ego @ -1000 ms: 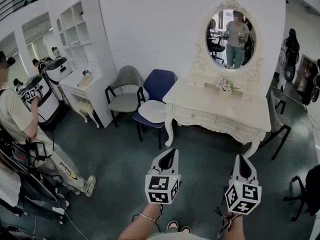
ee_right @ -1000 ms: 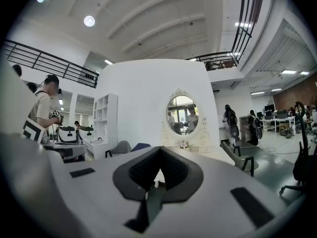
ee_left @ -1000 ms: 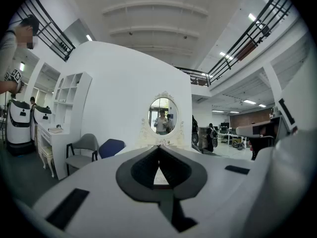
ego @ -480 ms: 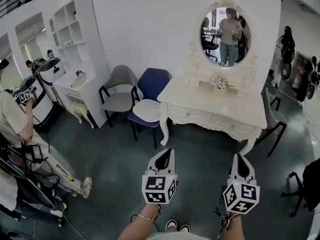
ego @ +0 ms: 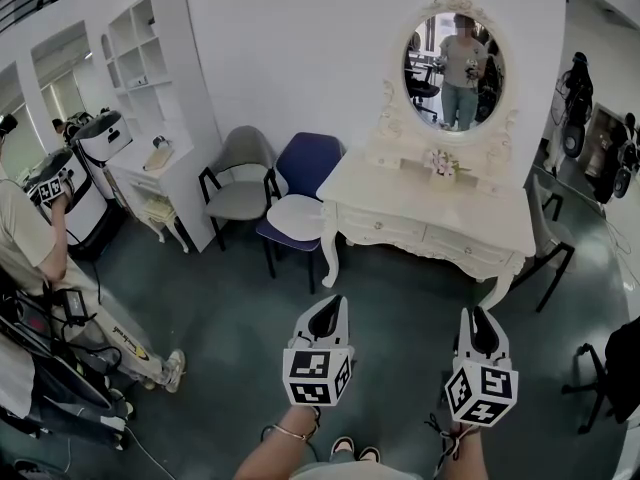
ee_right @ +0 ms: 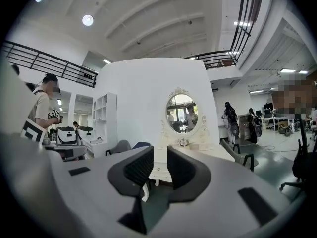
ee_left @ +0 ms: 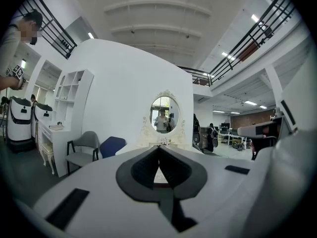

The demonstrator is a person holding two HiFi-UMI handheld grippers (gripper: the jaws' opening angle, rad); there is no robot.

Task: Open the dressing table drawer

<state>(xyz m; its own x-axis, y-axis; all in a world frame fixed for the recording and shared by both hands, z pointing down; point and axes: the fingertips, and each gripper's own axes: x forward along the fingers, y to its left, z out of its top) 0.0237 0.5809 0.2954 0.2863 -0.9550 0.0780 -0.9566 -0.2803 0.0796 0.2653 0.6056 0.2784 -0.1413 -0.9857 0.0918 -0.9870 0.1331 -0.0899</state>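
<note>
From the head view, a white dressing table [ego: 430,206] with curly legs stands by the white wall. It is well away from both tools, across the dark green floor [ego: 230,318]. The two drawers [ego: 465,247] in its front are shut. An oval mirror [ego: 455,58] stands on top of it. A blue chair [ego: 305,168] is just beside the table, and a grey chair [ego: 245,163] is next to that one. A tall white shelf [ego: 150,58] is farther left. A person in a pale shirt [ego: 25,233] stands at the left edge. The left gripper [ego: 334,305] and the right gripper [ego: 478,314] are held side by side near the bottom. Both point level at the table.

In the left gripper view, the left gripper [ee_left: 158,148] has its jaws pressed together at the tips. Nothing is pinched between them. The mirror [ee_left: 164,114] is far off, straight ahead.

In the right gripper view, the right gripper [ee_right: 159,158] has just been opening its jaws. They stand spread apart, with nothing between them. Through the gap you see the front of the far-off table [ee_right: 198,151].
</note>
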